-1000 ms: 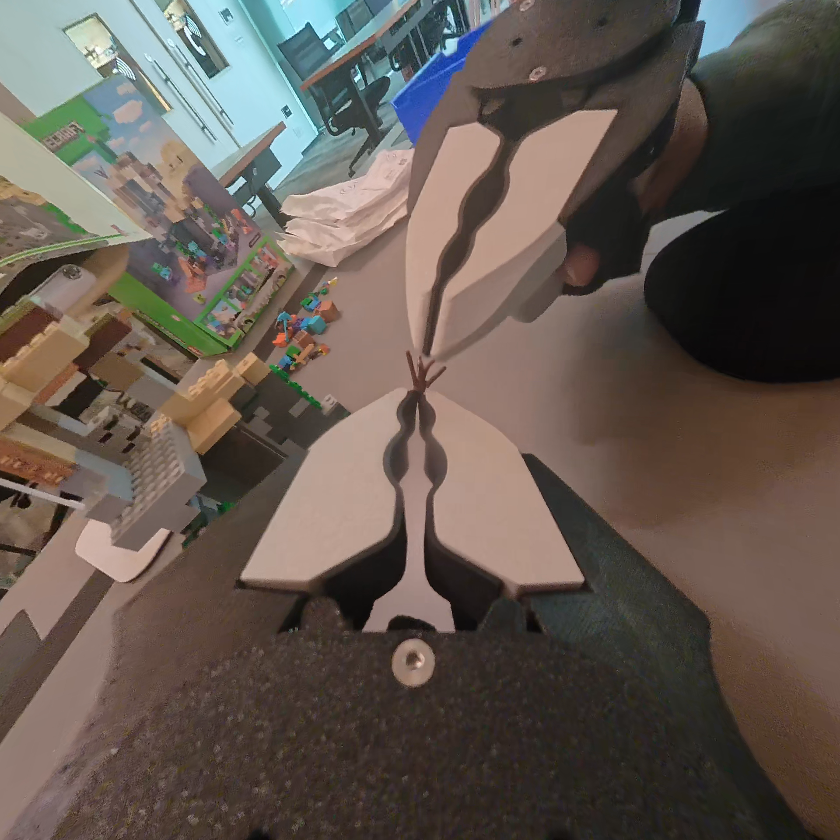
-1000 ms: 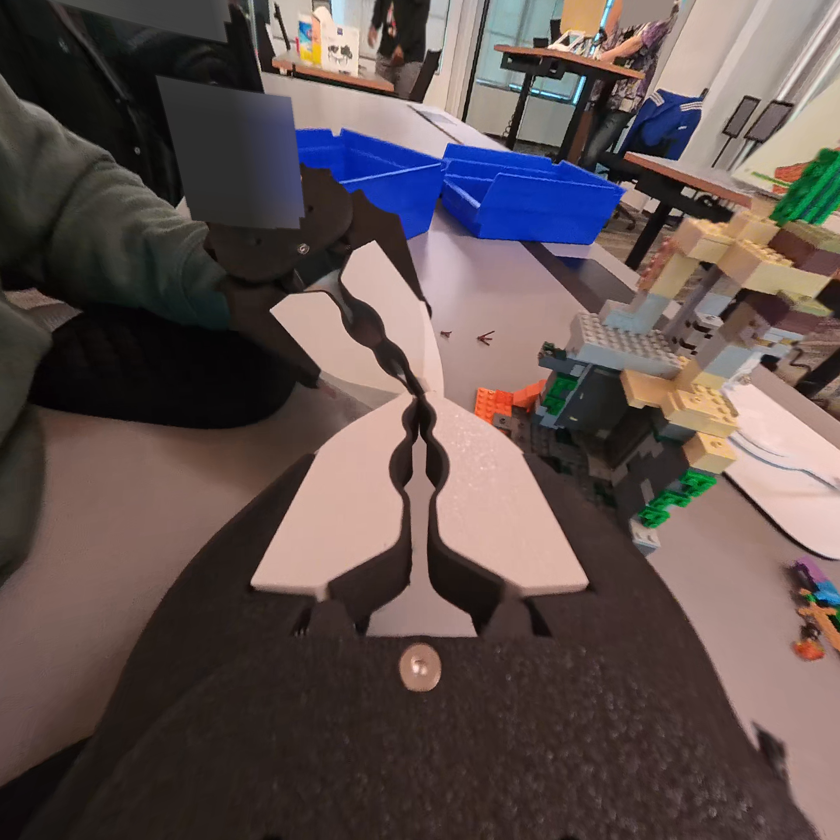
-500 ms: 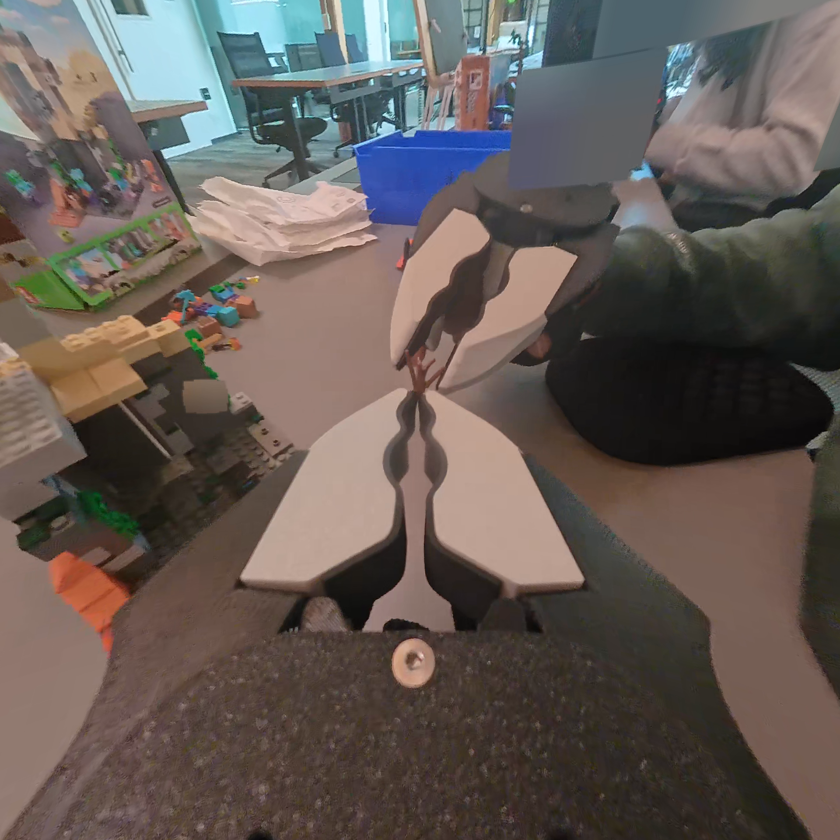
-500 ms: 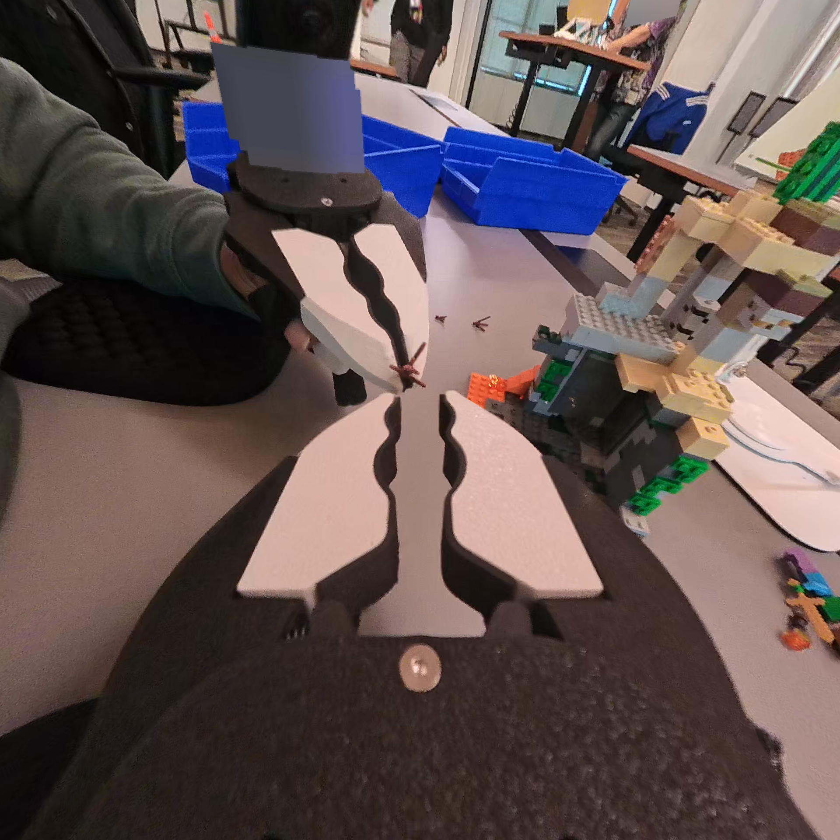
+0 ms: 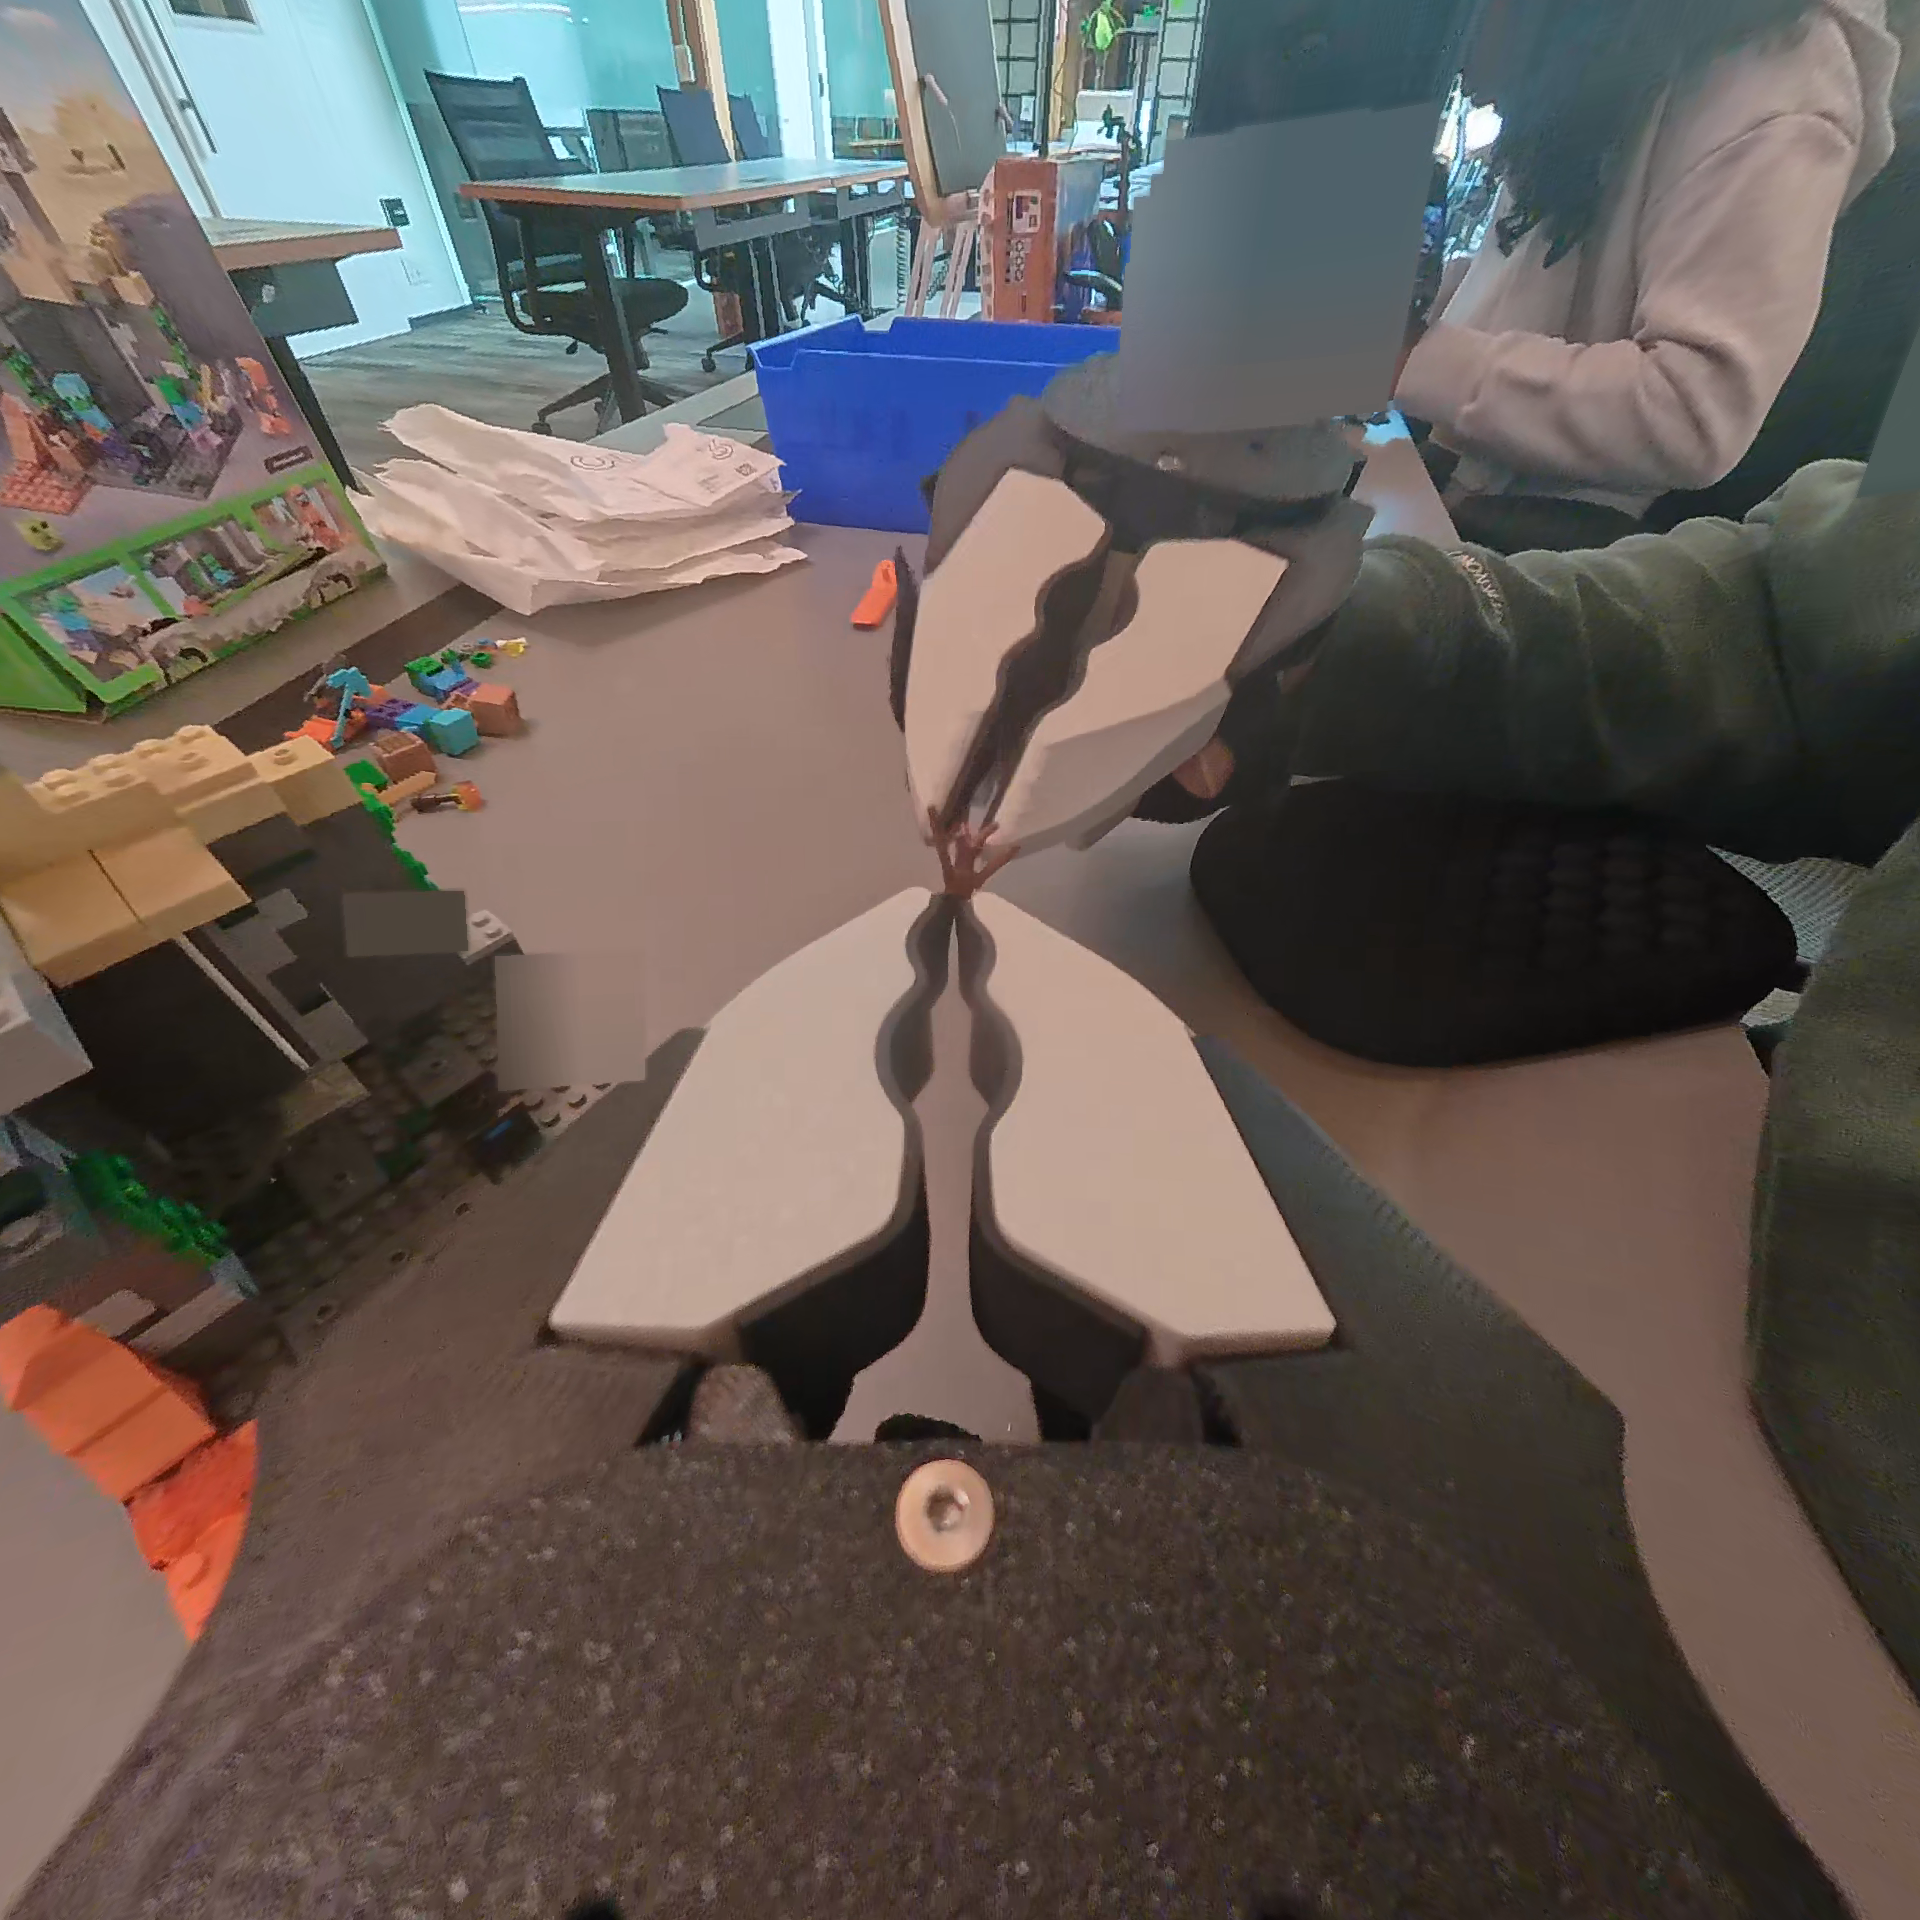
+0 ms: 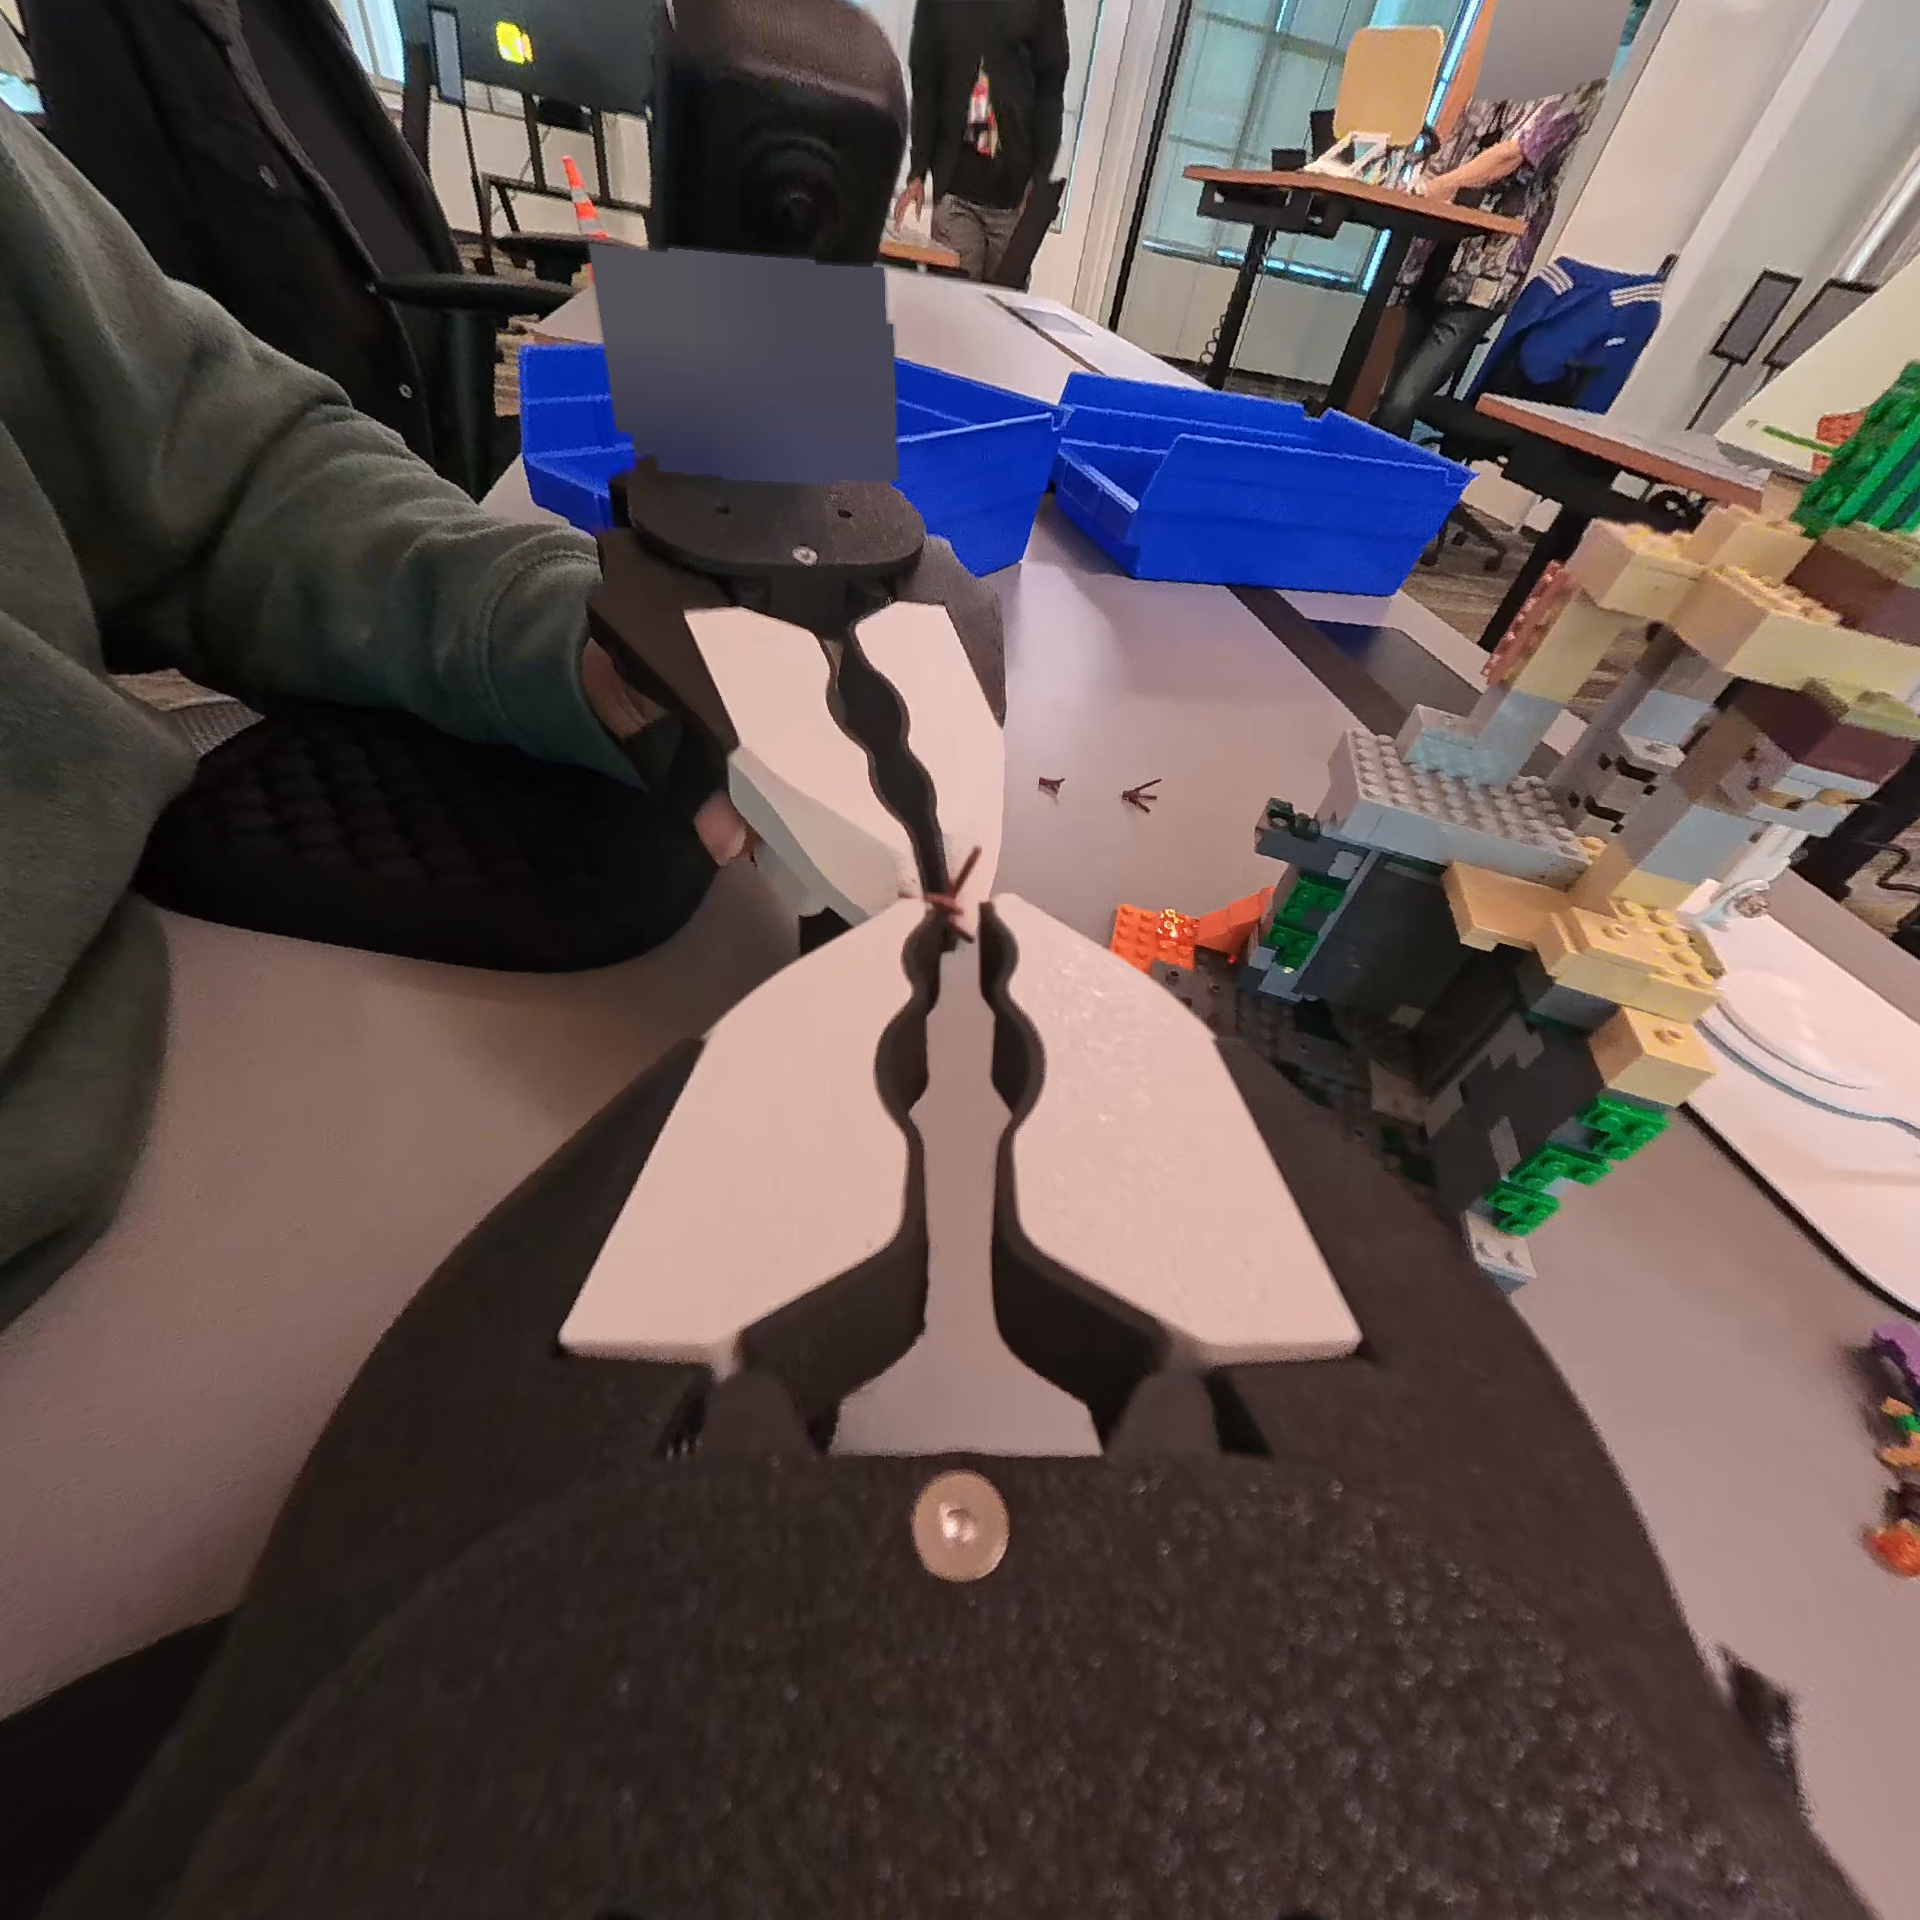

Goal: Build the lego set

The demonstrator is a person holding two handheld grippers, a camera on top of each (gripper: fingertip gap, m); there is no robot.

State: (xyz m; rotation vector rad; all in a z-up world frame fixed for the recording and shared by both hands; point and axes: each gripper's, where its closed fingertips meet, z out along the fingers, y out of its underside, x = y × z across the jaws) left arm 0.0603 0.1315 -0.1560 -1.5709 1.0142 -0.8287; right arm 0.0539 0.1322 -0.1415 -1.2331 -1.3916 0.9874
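Note:
My left gripper [image 5: 951,906] is shut on a small brown twig-shaped lego piece [image 5: 964,857] and holds it above the grey table [image 5: 675,831]. My right gripper [image 6: 952,914] faces it tip to tip. Its jaws stand a little apart, with the twig [image 6: 954,896] between the tips. The right gripper also shows in the left wrist view [image 5: 961,821], and the left gripper in the right wrist view [image 6: 933,878]. The tall tan, grey and green lego build [image 6: 1558,935] stands right of the right gripper and also shows in the left wrist view [image 5: 208,935].
Two loose brown twig pieces [image 6: 1051,784] [image 6: 1141,795] lie on the table. Blue bins [image 6: 1247,499] stand at the back. The lego box [image 5: 135,468], white paper bags [image 5: 582,509], loose bricks [image 5: 436,717] and an orange tool [image 5: 875,608] lie to the left. A green sleeve [image 5: 1610,675] is at the right. Both grippers' tips are close together, under 4 cm apart.
The right gripper was shut a second ago, opened wide, and has now narrowed around the twig. The left gripper has kept its hold on the twig and turned level.

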